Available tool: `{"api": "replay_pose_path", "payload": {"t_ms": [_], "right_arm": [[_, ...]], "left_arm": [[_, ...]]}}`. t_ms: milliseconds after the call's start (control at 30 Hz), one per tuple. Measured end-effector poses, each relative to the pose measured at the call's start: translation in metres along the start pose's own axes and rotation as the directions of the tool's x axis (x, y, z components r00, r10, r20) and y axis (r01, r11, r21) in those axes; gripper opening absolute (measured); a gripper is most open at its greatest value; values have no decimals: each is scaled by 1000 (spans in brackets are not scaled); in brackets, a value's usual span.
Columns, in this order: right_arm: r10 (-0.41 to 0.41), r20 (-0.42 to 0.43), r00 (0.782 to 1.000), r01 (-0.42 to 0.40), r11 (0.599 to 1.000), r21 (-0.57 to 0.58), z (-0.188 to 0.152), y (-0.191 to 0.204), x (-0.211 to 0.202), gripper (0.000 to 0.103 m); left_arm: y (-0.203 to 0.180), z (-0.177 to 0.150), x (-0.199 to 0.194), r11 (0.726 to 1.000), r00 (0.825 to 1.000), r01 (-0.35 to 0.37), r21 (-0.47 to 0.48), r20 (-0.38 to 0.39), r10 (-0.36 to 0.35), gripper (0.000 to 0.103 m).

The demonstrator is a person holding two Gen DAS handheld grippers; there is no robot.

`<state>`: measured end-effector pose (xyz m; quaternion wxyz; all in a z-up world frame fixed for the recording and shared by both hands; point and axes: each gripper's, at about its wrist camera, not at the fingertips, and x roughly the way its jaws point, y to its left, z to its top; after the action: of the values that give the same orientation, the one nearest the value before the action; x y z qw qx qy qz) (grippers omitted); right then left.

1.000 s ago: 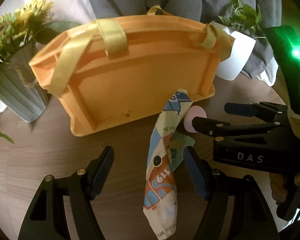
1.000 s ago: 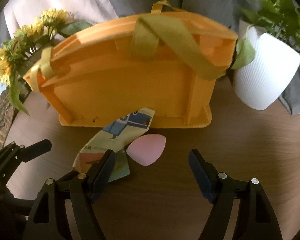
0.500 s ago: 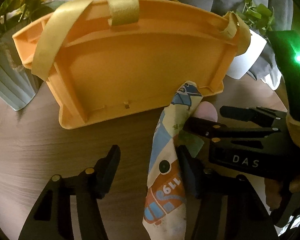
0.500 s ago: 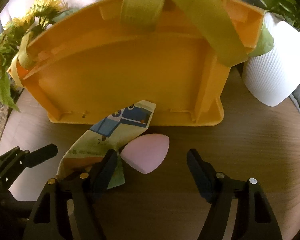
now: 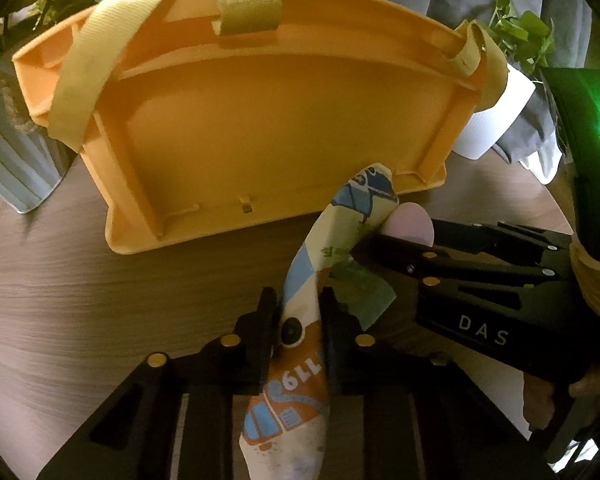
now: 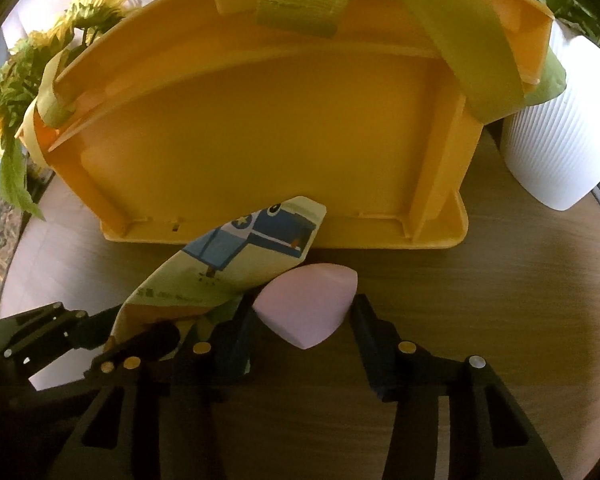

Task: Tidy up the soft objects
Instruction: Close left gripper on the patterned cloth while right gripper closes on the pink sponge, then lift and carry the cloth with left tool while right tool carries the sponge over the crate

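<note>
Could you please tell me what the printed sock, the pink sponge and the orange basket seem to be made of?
Printed sock: soft knit fabric, matte; it bends limply.
Pink sponge: probably foam, matte, smooth, rounded teardrop.
Orange basket: rigid moulded plastic, slight sheen, raised ribs.

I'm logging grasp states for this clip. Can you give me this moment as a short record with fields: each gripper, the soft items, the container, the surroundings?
left gripper: shut on the printed cloth
right gripper: open, fingers either side of the pink sponge, not yet pinching it
printed cloth: draped from the left gripper up against the basket
pink sponge: on the wooden table, touching the cloth
orange basket: on the table behind both items, yellow straps
surroundings: white plant pot at right, sunflowers at left
</note>
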<state>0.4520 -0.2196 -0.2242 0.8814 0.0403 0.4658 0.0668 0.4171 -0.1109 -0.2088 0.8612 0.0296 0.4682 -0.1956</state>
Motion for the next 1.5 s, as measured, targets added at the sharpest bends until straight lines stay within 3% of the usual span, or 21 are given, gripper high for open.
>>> {"api": "replay_pose_path", "payload": {"t_ms": [367, 800, 1233, 1500], "right_arm": [[-8, 26, 1000, 8, 1000, 18, -9, -5, -15, 46], [1, 136, 991, -1, 1000, 4, -11, -3, -80, 46], [27, 278, 960, -21, 1000, -22, 9, 26, -133, 46], [37, 363, 931, -32, 999, -22, 26, 33, -160, 46]], "left_arm": [[-10, 2, -22, 999, 998, -15, 30, 55, 13, 15], [-17, 5, -78, 998, 988, -12, 58, 156, 2, 15], [-18, 29, -127, 997, 957, -44, 69, 289, 22, 15], [-19, 49, -156, 994, 923, -68, 90, 383, 28, 15]]}}
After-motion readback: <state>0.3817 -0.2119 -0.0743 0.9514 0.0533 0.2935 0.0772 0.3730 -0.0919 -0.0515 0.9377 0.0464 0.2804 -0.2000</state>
